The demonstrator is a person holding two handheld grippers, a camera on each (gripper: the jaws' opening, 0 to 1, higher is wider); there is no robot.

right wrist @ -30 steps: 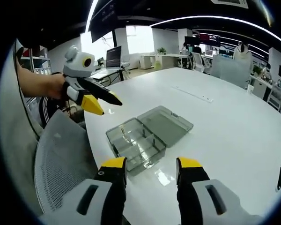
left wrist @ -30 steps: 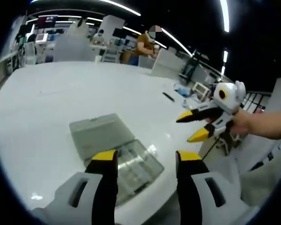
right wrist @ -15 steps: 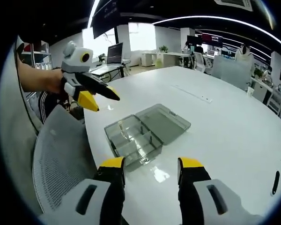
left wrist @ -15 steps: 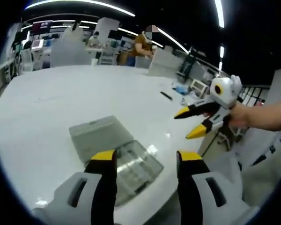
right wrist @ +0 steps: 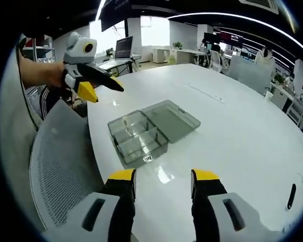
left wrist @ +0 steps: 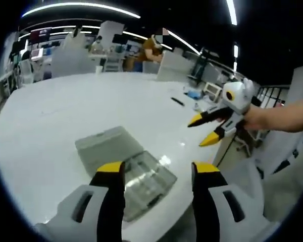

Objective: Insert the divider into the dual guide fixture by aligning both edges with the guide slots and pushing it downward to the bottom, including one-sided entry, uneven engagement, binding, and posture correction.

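The clear compartment box [right wrist: 138,141] that serves as your guide fixture lies on the white table [right wrist: 232,131], near the table's edge, with its lid [right wrist: 170,119] swung fully open and lying flat beside the tray. Inside the tray you can see thin clear partitions splitting it into compartments; which of these is the divider you are to seat, the views are too small to tell. In the left gripper view the same box [left wrist: 141,181] sits just beyond your jaws, its lid [left wrist: 107,148] lying on the far side.

Your left gripper [left wrist: 154,174] hangs above the box's near end with its yellow-tipped jaws apart and nothing between them. Your right gripper [right wrist: 163,177] hovers over bare tabletop short of the box, jaws likewise spread and empty.

Each gripper shows in the other's view, held by your hand [left wrist: 260,117], off the table's edge. A grey mesh chair [right wrist: 60,166] stands beside the table. A black pen [right wrist: 291,195] lies well apart from the box.
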